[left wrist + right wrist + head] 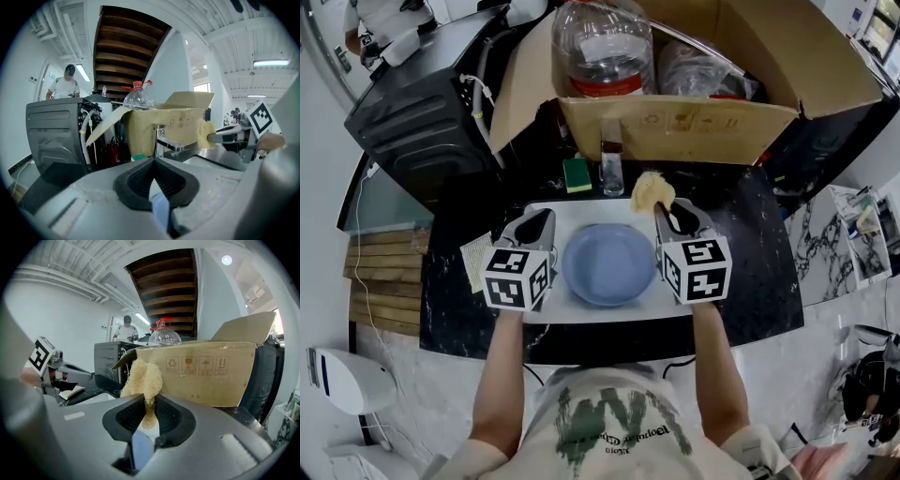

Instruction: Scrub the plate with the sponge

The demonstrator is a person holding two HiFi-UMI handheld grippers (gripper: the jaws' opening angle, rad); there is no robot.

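A round blue plate [608, 264] lies on a white tray [581, 216] on the black counter. My left gripper [546, 217] hovers at the plate's left rim, and in the left gripper view its jaws [153, 161] meet with nothing between them. My right gripper [661, 211] is at the plate's right rim, shut on a fibrous yellow sponge [652, 191] that sticks out past the jaws over the tray's far edge. In the right gripper view the sponge [142, 377] is pinched in the jaws and fans out above them. The sponge [205, 133] also shows at the right of the left gripper view.
An open cardboard box [675, 127] with a large clear water bottle [602, 47] stands behind the tray. A green sponge [577, 174] and a small clear bottle [611, 169] sit between box and tray. A black machine [422, 103] is at the far left, and a folded paper [475, 258] lies left of the tray.
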